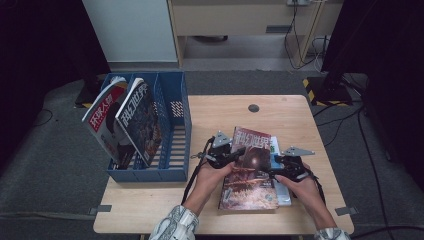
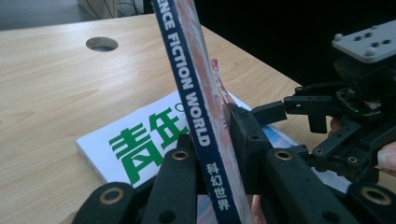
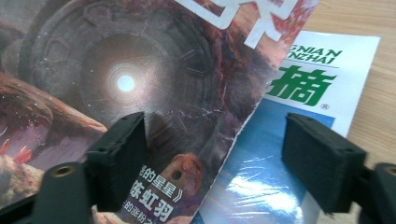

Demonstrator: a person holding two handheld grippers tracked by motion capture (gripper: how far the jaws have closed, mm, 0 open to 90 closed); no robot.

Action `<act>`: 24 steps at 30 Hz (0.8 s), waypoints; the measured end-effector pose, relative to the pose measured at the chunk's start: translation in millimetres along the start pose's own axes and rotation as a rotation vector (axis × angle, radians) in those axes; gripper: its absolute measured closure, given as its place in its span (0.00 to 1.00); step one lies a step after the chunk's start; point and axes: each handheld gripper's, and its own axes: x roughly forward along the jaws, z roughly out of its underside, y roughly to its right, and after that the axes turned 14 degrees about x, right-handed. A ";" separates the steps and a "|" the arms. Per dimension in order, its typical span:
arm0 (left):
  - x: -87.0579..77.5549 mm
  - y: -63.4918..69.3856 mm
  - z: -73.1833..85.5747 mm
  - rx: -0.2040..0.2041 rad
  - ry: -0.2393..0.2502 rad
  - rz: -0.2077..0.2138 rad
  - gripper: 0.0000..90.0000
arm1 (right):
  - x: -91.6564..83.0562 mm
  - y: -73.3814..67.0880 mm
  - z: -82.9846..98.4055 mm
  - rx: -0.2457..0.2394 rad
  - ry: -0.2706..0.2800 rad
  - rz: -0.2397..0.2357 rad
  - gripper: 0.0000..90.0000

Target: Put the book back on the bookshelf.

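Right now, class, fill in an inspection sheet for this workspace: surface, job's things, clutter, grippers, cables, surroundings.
Surface: pale wooden table with a round hole.
Job's things: science fiction magazine tilted up off a white and green magazine lying flat beneath it.
Clutter: blue file rack on the table's left side, holding two magazines.
Grippers: left gripper shut on the science fiction magazine's spine edge; right gripper open, jaws either side of its other edge.
Cables: black gripper cable; more cables on the floor behind.
Surroundings: grey carpet, dark curtains.
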 end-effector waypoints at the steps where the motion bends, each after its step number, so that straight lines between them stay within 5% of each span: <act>1: -0.9 0.6 -1.3 0.006 0.000 0.003 0.89 | 0.4 -0.3 -0.2 0.011 -0.001 -0.010 0.21; 12: -8.9 12.8 -17.2 0.078 0.043 0.033 0.92 | 2.6 -4.1 -1.5 0.034 -0.039 -0.125 0.15; 24: -12.4 15.3 -24.2 0.100 0.043 0.048 0.93 | -1.2 -3.9 -2.7 0.026 -0.032 -0.173 0.34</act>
